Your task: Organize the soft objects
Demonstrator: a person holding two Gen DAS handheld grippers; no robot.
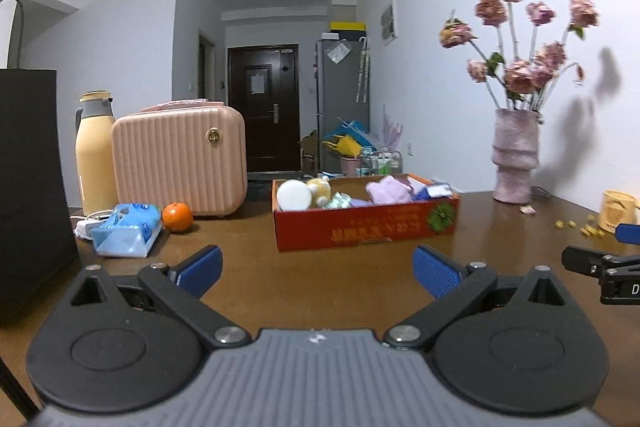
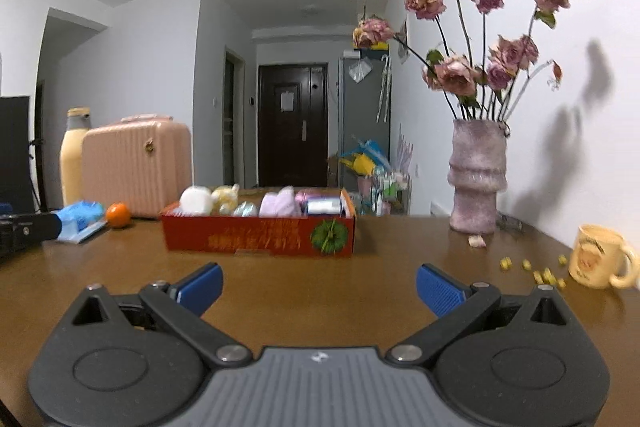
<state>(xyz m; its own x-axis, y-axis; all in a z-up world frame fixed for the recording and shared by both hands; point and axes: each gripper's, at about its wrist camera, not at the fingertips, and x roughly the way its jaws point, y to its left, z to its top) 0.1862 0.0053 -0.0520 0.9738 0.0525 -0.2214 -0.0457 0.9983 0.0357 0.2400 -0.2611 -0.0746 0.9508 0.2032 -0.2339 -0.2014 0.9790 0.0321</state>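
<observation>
The brown table (image 1: 320,291) fills the lower half of both views. At ten o'clock in the left wrist view stands a pink ribbed case (image 1: 180,159), with a cream thermos (image 1: 95,151) just beside it on its left. At two o'clock a mauve vase (image 1: 514,155) of dried roses stands against the wall. Dead ahead at twelve o'clock sits the red cardboard box (image 1: 366,227), holding the soft objects: a lilac cloth (image 1: 388,189), a white roll (image 1: 294,195), a yellow plush toy (image 1: 320,189) and small packets, all inside its walls. A blue tissue pack (image 1: 126,229) lies at ten o'clock, touching an orange (image 1: 177,217) on its right. A yellow mug (image 2: 600,257) sits at three o'clock in the right wrist view, yellow crumbs (image 2: 538,273) scattered near it.

The left gripper (image 1: 318,271) hovers over bare table, its blue pads spread wide with nothing between them. The right gripper (image 2: 318,281) is likewise spread wide and empty, well short of the box.
</observation>
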